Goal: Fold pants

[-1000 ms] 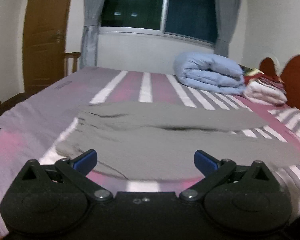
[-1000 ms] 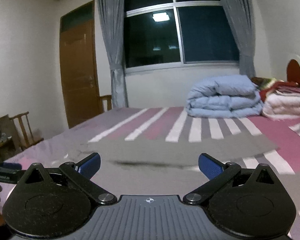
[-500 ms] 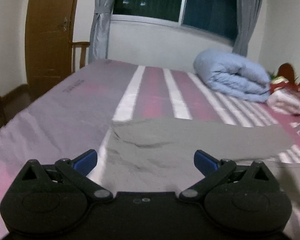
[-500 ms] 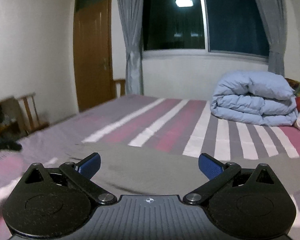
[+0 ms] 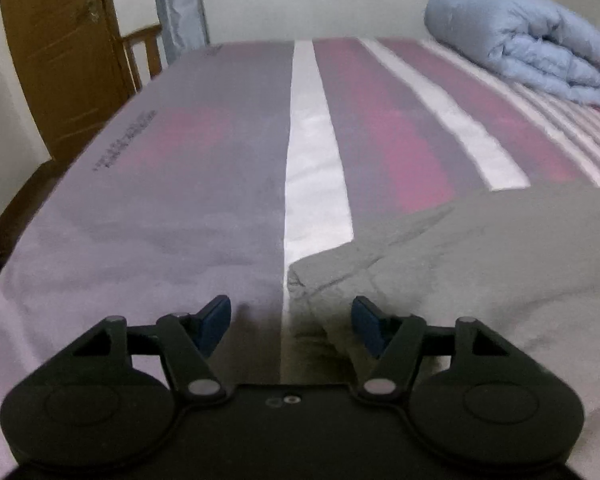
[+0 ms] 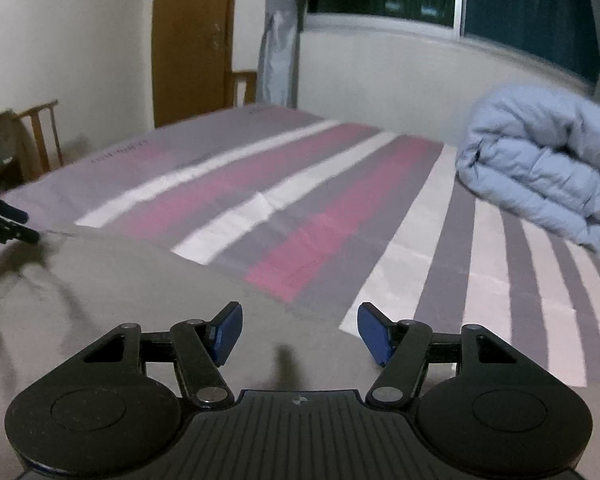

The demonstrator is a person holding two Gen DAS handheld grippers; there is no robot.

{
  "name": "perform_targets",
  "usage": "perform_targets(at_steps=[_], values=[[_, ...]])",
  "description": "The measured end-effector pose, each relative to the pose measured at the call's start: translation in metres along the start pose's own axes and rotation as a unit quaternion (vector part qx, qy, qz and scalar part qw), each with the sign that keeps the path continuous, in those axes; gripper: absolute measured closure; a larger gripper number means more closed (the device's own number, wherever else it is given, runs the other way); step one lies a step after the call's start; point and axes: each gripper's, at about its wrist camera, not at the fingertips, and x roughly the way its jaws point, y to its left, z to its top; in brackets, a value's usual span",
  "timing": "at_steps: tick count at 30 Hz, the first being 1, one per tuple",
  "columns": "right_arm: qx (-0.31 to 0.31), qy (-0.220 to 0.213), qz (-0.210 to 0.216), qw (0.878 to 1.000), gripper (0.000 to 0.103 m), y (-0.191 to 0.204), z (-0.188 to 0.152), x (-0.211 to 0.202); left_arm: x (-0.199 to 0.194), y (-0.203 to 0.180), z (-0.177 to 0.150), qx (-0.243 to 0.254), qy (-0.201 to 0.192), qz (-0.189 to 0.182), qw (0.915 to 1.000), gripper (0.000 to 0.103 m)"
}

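With your left gripper (image 5: 291, 320) and right gripper (image 6: 300, 330) both spread and empty, lower each squarely over the flat grey fabric pants' (image 5: 480, 248) edge before pinching, catching both layers

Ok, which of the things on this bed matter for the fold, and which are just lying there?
For the fold:
grey pants
left gripper, open
right gripper, open

Just there:
rolled blue duvet
striped bedsheet
wooden chair
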Motion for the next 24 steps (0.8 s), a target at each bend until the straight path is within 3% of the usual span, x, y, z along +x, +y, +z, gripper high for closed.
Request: perform_targets(at_steps=[11, 15, 16, 17, 18, 19, 20, 24], values=[[-0.045, 0.071, 0.036, 0.996, 0.038, -0.021, -0.004, 0.067, 0.042, 0.007, 0.016, -0.029, 0.008, -0.063, 0.9976, 0.029], [-0.048, 0.089, 0.049, 0.994, 0.047, -0.022, -0.008, 0.078, 0.056, 0.01, 0.017, -0.036, 0.013, -0.077, 0.9963, 0.019], [-0.048, 0.092, 0.055, 0.993, 0.054, -0.023, -0.009, 0.079, 0.059, 0.011, 0.018, -0.037, 0.014, -0.082, 0.9958, 0.019], [-0.048, 0.093, 0.061, 0.993, 0.061, -0.022, -0.009, 0.08, 0.061, 0.011, 0.019, -0.036, 0.013, -0.086, 0.9955, 0.022], [-0.053, 0.094, 0.065, 0.992, 0.079, -0.02, -0.01, 0.081, 0.062, 0.012, 0.019, -0.033, 0.012, -0.093, 0.9951, 0.03], [-0.061, 0.094, 0.064, 0.992, 0.089, -0.017, -0.01, 0.081, 0.061, 0.014, 0.019, -0.031, 0.007, -0.104, 0.994, 0.04], [-0.066, 0.094, 0.061, 0.991, 0.09, -0.013, -0.01, 0.08, 0.06, 0.017, 0.02, -0.038, 0.0, -0.124, 0.9915, 0.069], [-0.067, 0.07, 0.051, 0.994, 0.099, -0.009, -0.005, 0.063, 0.047, 0.017, 0.019, -0.04, -0.023, -0.131, 0.9904, 0.079]])
